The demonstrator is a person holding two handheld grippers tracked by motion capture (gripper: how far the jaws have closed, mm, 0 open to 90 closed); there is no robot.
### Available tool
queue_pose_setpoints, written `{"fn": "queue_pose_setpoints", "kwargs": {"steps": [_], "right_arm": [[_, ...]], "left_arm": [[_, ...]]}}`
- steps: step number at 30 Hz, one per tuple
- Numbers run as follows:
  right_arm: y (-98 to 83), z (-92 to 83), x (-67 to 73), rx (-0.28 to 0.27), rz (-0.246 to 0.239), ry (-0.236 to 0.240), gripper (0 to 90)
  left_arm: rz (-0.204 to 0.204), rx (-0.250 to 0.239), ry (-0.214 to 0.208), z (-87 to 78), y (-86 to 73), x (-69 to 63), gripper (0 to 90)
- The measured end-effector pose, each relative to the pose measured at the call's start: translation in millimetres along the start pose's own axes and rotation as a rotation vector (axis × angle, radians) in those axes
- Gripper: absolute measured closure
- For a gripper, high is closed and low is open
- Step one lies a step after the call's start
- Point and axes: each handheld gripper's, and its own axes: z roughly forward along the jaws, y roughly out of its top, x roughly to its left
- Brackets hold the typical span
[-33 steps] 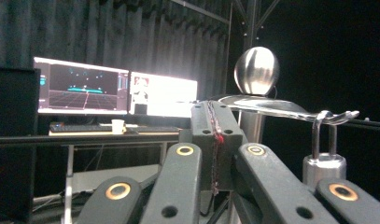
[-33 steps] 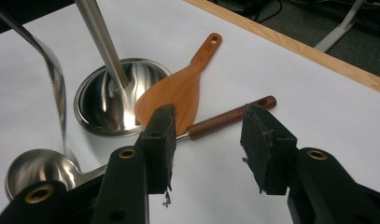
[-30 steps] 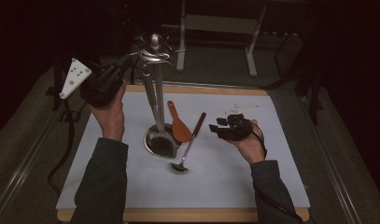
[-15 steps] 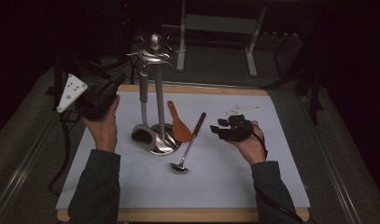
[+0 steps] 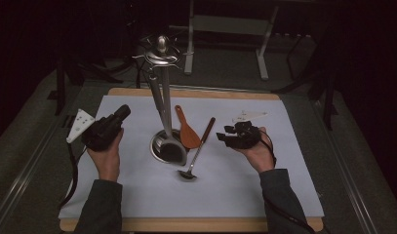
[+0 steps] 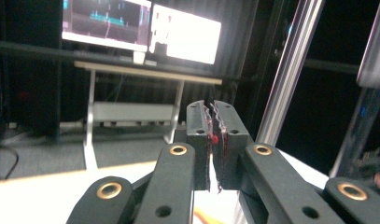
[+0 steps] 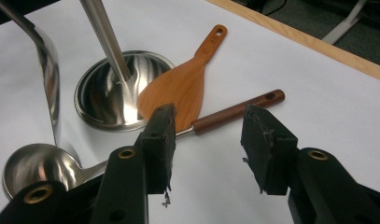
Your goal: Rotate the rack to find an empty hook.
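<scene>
White mat (image 5: 137,185): wood-handled ladle (image 5: 198,148) lies handle pointing far-right.

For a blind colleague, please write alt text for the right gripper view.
The right gripper hangs with open, empty jaws over a white sheet. Beyond them lie a wooden spatula and a ladle with a wooden handle, beside the round steel base of a utensil stand.

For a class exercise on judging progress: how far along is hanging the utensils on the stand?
Done: one steel spoon hangs from the stand. In hand: nothing. The left gripper has jaws that have just been opening, with nothing between them. The right gripper holds open jaws over the ladle. Left: the ladle and the wooden spatula lie on the table.
</scene>
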Motion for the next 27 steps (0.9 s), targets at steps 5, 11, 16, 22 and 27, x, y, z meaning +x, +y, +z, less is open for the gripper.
{"fn": "queue_pose_setpoints", "kwargs": {"steps": [5,11,16,22,27], "right_arm": [[-2.3,1.0,-0.9,0.003,0.002,0.001,54.7],[-3.6,6.0,1.3,0.007,0.002,0.008,54.7],[-2.9,11.3,6.4,0.017,-0.007,0.017,54.8],[-2.6,16.6,10.9,0.03,-0.018,0.015,55.0],[-2.5,21.8,16.0,0.039,-0.026,0.022,55.5]], "left_arm": [[-0.031,0.058,0.008,-7.9,-34.1,6.1,85.1],[-0.034,0.124,0.011,-12.2,-61.9,8.4,84.1],[-0.043,0.171,0.005,-11.4,-81.5,10.8,83.3],[-0.058,0.216,0.013,-11.6,-98.2,16.8,82.8],[-0.066,0.239,0.02,-7.9,-107.2,20.2,81.7]]}}
